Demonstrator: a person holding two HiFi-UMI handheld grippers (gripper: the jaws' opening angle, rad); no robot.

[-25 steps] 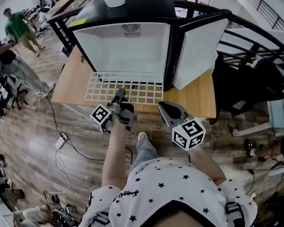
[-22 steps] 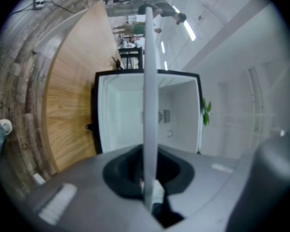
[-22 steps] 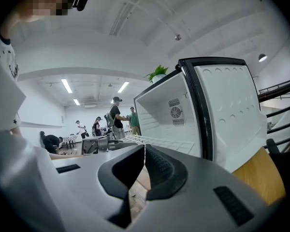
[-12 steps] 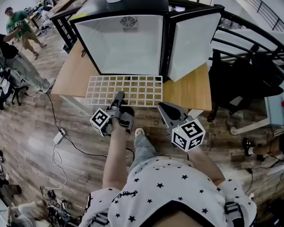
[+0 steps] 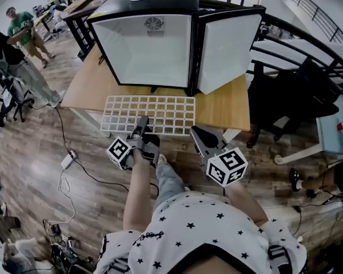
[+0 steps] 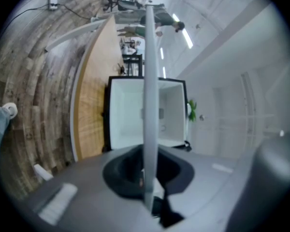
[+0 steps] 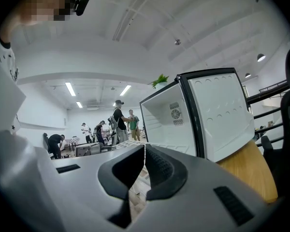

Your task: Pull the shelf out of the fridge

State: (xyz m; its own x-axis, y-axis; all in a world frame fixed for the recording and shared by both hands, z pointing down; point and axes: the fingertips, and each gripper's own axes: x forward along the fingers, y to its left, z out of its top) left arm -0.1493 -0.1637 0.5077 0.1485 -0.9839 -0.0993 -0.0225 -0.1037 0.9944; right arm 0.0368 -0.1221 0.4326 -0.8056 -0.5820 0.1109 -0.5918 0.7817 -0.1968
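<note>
Left hand-held gripper (image 5: 142,123) pinches shelf (image 5: 160,110) edge; shelf on table (image 5: 223,110), seemingly clear of fridge (image 5: 148,44). Right hand-held gripper (image 5: 199,135) pressed together, empty.

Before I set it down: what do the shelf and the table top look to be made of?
Shelf: a white open grid of thin bars, likely coated wire or moulded plastic; the look alone does not settle which. The finish seems matte, with no glint. Table: light wood or wood-look laminate, smooth, in an even pale tan.
</note>
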